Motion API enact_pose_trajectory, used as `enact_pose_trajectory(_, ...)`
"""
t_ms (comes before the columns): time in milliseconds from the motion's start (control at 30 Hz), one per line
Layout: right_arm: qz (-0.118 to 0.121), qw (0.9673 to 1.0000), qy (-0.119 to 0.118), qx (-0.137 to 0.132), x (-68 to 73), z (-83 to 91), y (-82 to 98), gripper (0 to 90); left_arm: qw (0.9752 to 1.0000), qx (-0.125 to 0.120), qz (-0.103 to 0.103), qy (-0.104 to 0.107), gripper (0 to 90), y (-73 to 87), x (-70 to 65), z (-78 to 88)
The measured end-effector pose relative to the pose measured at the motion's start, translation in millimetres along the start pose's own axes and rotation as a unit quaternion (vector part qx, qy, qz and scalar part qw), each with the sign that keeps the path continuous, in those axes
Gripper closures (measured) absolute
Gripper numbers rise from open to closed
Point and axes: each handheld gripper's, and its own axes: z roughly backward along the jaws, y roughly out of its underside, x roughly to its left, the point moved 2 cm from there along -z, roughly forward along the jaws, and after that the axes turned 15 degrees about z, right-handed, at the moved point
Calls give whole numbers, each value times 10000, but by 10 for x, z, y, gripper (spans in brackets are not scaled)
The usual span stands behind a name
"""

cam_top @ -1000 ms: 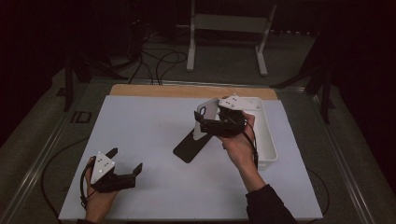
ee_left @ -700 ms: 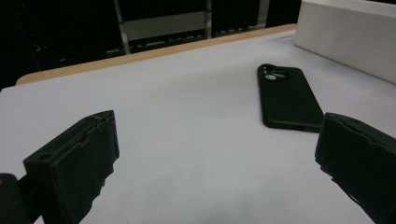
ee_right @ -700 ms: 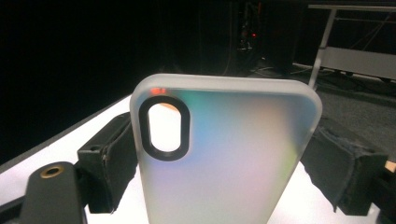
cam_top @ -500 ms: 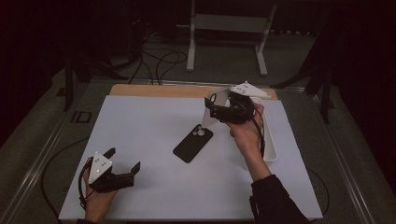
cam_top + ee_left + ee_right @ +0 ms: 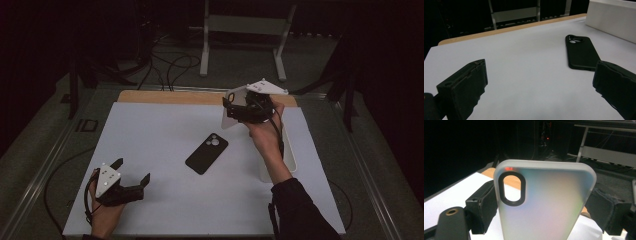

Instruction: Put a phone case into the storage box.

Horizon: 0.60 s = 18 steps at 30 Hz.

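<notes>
Right gripper [image 5: 239,111] is raised above the far right part of the white table sheet [image 5: 160,145], jaws set wide and clamped across the width of a frosted translucent phone case with a black-rimmed oval camera cutout [image 5: 544,202]; in the right gripper view the case stands upright between the two black pads, one pad on each long edge. Left gripper [image 5: 131,176] rests near the front left corner of the sheet with its jaws spread wide and nothing between them. A matte black phone case with a camera cutout at its far end [image 5: 207,153] lies flat near the middle of the sheet, well apart from both grippers. A white rectangular bin [image 5: 290,165] sits along the right edge, just beside the right forearm. Judged step: carrying the frosted case, possibly toward the bin or the far edge; the destination cannot be read from here. Risks: the grip is on the thin flexible side walls only, so squeezing may bow the case and let it pop out; a quick swing could pivot it between the pads. How deep the pads sit on the case is hard to tell in the dim high view.
</notes>
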Motion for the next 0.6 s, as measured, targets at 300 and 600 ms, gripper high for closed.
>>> enact_pose_trajectory(300, -165, 9997, 177, 63, -164, -69, 4, 166, 10000, -2, -38, -17, 3, 2, -6, 0)
enact_pose_trajectory(600, -401, 9983, 398, 169, -350, -147, 78, 167, 10000, -20, -52, -53, 3, 3, -10, 4)
